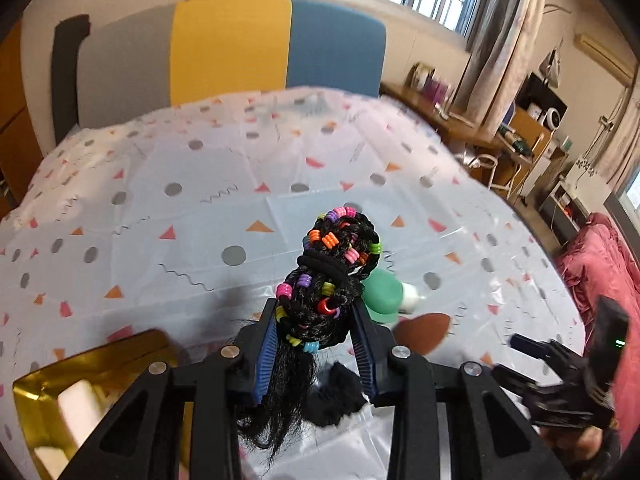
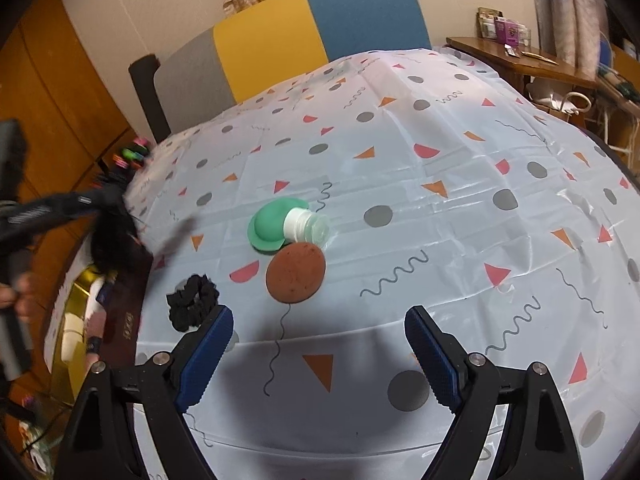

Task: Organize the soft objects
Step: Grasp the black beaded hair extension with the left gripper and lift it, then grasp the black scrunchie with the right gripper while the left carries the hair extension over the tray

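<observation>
Left wrist view: left gripper point(image 1: 316, 320) clenches black beaded hairpiece point(image 1: 332, 264); right gripper point(image 2: 318, 356) released. Black scrunchie point(image 2: 194, 302), at its 11 o'clock, remains unsorted.

Readable text: none in either view.
Dark strip point(image 2: 127, 322) at the near left edge of the desk, right wrist view: carries a small pale mark, too blurred to read.
Purple boxes point(image 2: 507, 29) on the far right wooden side table, right wrist view: printed fronts, lettering too small to make out.
Desk cover point(image 2: 440, 216): printed only with grey dots, orange and pink triangles and squiggles; no letters or numbers.
Green light point(image 1: 619, 343) on the black device at the near right, left wrist view: a plain glowing bar, no figure on it.
</observation>
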